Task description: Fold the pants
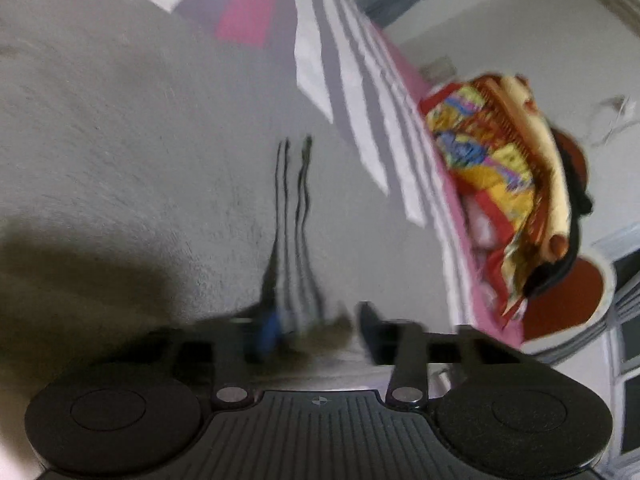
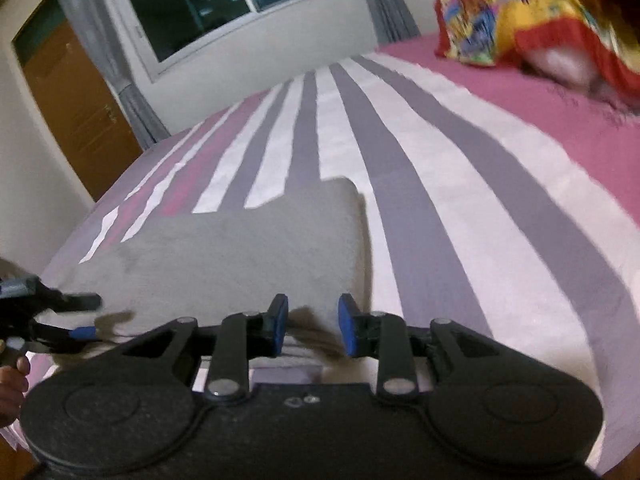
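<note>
The grey pants (image 2: 240,248) lie as a folded rectangular slab on the striped bedspread (image 2: 440,184). In the left wrist view the grey pants (image 1: 120,140) fill the left and middle, with black side stripes (image 1: 292,200) running away from me. My left gripper (image 1: 316,328) is open just over the cloth, blurred by motion; it also shows in the right wrist view (image 2: 80,316) at the pants' left edge. My right gripper (image 2: 313,330) is open and empty, with its blue pads (image 2: 280,328) over the near edge of the pants.
A heap of colourful bedding (image 2: 540,12) lies at the far right of the bed, also visible in the left wrist view (image 1: 500,184). A window (image 2: 224,4) and a brown door (image 2: 68,96) stand behind the bed. A red round object (image 1: 568,300) sits beyond the bed's edge.
</note>
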The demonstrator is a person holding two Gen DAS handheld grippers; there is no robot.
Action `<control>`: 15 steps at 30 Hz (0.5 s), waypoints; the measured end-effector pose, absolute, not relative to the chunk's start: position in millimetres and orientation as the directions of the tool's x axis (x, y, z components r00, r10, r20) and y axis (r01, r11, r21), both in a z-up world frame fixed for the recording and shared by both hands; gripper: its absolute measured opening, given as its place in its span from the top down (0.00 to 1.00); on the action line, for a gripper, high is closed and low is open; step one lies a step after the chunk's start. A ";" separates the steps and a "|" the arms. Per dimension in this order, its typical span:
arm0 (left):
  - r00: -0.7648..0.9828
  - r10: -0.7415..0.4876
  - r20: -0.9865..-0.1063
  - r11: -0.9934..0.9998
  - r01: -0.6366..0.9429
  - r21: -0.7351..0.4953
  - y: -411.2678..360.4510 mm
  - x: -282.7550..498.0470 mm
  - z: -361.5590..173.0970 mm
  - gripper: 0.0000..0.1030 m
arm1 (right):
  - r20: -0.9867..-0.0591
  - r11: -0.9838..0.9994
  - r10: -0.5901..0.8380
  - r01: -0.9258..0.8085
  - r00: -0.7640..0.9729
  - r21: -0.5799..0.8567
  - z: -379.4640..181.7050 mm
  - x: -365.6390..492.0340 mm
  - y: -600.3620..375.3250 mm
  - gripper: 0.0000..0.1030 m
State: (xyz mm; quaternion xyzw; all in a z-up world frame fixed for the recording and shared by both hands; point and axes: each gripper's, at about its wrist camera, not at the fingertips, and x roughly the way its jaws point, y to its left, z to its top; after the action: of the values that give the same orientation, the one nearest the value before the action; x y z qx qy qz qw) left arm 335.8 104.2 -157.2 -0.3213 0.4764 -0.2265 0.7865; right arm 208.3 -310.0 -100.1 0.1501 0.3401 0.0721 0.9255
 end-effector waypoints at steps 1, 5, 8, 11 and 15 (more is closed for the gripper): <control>0.443 -0.659 -0.608 0.696 0.051 -0.716 99.9 338.5 -161.3 0.72 | -0.610 0.941 0.236 -0.021 0.757 0.339 -101.9 208.0 -311.3 0.69; 0.493 -0.651 -0.577 0.693 0.077 -0.716 98.3 327.1 -160.8 0.81 | -0.615 0.933 0.246 -0.011 0.749 0.361 -103.9 206.5 -314.5 0.66; 0.561 -0.648 -0.515 0.693 0.153 -0.705 100.4 304.6 -147.0 0.81 | -0.615 0.935 0.248 -0.018 0.748 0.355 -102.9 205.1 -315.1 0.67; 0.578 -0.621 -0.530 0.727 0.171 -0.665 99.0 285.3 -148.0 0.81 | -0.628 0.940 0.244 -0.021 0.739 0.341 -104.3 210.8 -315.3 0.66; 0.598 -0.597 -0.535 0.737 0.146 -0.660 100.7 287.6 -151.0 0.76 | -0.648 0.942 0.239 -0.012 0.723 0.334 -109.0 214.4 -313.6 0.66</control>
State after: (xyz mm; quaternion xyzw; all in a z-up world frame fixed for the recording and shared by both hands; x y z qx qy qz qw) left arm 287.6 100.7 -151.0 -0.2885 0.3909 -0.2197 0.8460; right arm 214.4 -313.6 -109.0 0.1552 0.3660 0.0685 0.9150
